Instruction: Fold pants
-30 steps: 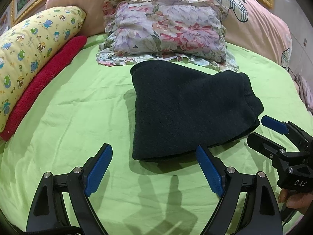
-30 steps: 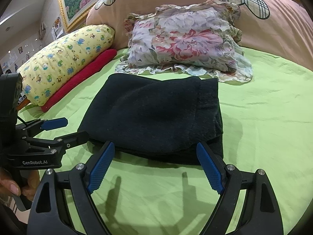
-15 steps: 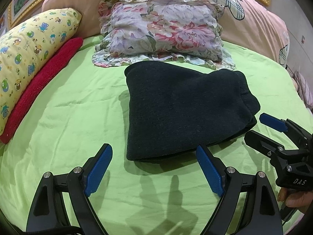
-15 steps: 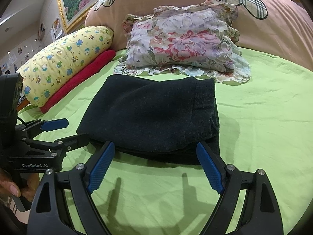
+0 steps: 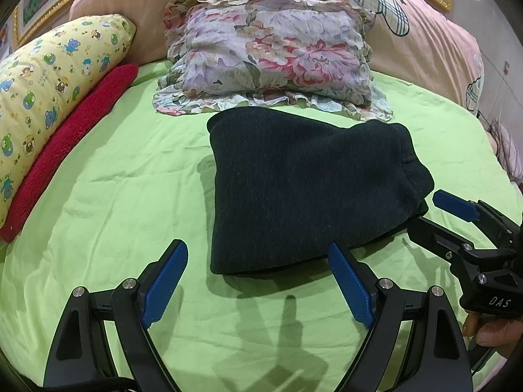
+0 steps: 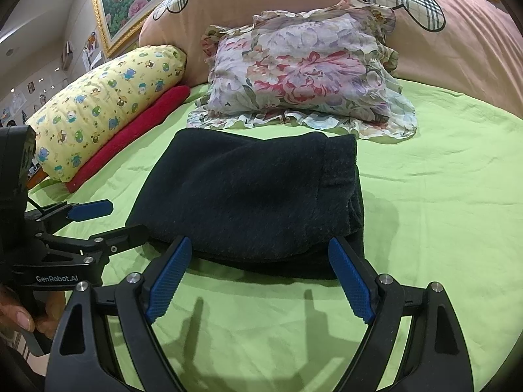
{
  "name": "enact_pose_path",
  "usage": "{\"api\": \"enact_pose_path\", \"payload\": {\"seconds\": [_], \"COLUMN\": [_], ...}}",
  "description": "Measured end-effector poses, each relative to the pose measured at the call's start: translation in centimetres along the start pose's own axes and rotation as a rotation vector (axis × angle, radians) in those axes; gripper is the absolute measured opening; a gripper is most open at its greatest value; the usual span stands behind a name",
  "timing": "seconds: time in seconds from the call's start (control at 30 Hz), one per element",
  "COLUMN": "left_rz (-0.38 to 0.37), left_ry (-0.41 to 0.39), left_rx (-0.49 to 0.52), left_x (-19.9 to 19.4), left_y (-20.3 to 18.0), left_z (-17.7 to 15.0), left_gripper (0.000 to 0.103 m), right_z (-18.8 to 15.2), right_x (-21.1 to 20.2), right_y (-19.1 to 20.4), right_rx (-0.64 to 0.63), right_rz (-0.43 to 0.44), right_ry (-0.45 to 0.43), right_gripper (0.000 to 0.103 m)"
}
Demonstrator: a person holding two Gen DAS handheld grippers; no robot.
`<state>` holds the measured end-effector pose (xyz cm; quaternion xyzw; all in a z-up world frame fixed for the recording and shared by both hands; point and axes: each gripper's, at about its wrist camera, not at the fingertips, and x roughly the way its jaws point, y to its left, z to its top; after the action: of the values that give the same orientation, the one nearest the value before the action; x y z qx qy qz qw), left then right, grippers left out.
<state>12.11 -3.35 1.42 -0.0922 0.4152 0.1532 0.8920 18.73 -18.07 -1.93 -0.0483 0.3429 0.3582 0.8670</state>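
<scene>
At the far left a yellow bolster (image 5: 49, 98) printed with cartoon animals is seen lying along the edge of the bed, with a red towel (image 5: 72, 143) laid against its near side. The bed is covered by a light green sheet (image 5: 130, 196), creased in places. Near the middle, the pants (image 5: 307, 189), dark and thick, are seen folded into a compact, roughly rectangular bundle lying flat on the sheet. Just behind them a floral frilled pillow (image 5: 271, 55) is propped against a pink quilt (image 5: 425, 42) bearing plaid shapes.

The left gripper (image 5: 258, 281) is held over the sheet in front of the pants' near edge, its jaws spread wide with nothing between them; the right-hand blue pad sits just at the bundle's near corner, though contact cannot be told. The right gripper (image 6: 258, 277) is likewise held before the near edge, jaws wide and empty, the pants lying just beyond the pads. At the right of the left wrist view a hand (image 5: 490, 330) is seen holding the right gripper's handle.
</scene>
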Motion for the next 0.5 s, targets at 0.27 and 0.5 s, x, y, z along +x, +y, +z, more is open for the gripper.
{"api": "enact_pose_path", "payload": {"seconds": [0.27,0.5], "left_rz": [0.003,-0.003], "left_ry": [-0.03,-0.047], "left_rx": [-0.009,0.03], "left_x": [-0.15,-0.07], "left_y": [0.15,-0.33], "left_z": [0.73,0.79], "left_gripper": [0.088,0.088], "right_z": [0.71,0.9], "right_x": [-0.16,-0.03], "right_y": [-0.3,-0.9], "right_rx": [0.008,0.021], "right_rz": [-0.007,-0.019], "right_ry": [-0.02,-0.022], "right_gripper": [0.086,0.086]}}
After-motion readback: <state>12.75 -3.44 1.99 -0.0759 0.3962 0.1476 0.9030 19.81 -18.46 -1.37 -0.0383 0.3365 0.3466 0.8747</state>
